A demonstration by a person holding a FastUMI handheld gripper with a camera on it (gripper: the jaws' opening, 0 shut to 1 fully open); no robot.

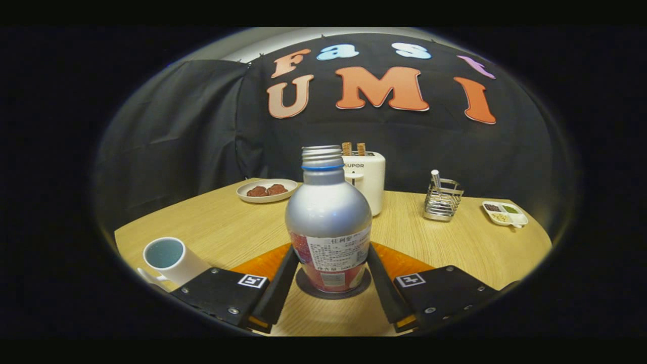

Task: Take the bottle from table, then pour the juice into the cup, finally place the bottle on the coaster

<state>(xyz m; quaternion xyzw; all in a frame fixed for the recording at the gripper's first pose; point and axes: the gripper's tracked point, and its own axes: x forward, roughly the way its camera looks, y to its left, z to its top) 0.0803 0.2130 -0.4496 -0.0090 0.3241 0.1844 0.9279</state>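
A silver bottle with a red and white label and no cap stands upright on a dark round coaster on the wooden table. My gripper is around the bottle's lower body, one finger against each side of the label, shut on it. A white cup with a pale blue inside stands to the left of the left finger, near the table's front edge. Whether there is liquid in the cup I cannot tell.
Beyond the bottle stands a white toaster with two slices sticking up. A plate of brown food lies back left. A wire holder and a small divided dish sit to the right.
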